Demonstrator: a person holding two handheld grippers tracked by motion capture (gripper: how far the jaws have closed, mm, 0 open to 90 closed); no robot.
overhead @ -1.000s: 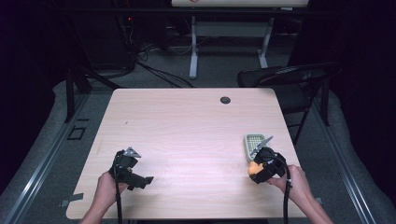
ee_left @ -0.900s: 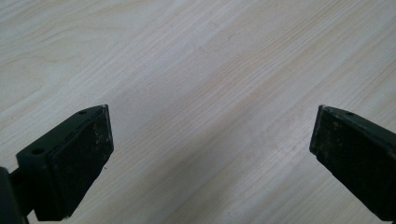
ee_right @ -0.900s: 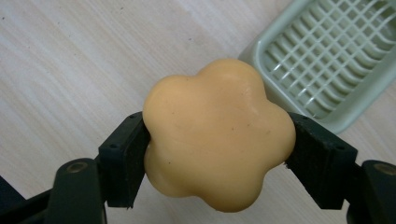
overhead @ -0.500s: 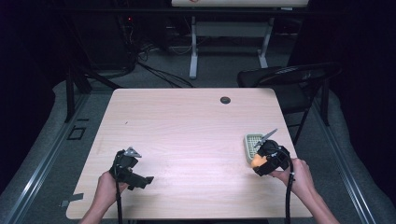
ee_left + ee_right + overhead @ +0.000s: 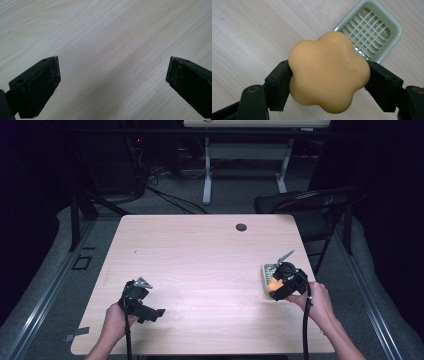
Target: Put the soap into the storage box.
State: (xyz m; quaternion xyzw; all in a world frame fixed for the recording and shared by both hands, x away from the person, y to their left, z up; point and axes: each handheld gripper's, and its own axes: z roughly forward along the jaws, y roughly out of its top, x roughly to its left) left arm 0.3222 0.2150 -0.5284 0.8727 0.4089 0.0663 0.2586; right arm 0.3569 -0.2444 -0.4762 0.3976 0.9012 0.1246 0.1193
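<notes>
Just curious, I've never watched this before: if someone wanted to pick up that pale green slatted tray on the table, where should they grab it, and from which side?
Probably by its raised outer rim. The pale green slatted plastic tray lies flat on the wooden table, so come from above, one jaw inside the rim, one outside. Its near corner sits under the orange flower-shaped soap held by the right gripper; take a farther edge.

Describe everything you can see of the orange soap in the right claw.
The soap is a smooth, matte orange bar shaped like a five-lobed flower, with a few tiny specks. The right claw grips it from both sides, holding it above the table, partly over the pale green slotted dish. In the high view it is a small orange spot.
</notes>
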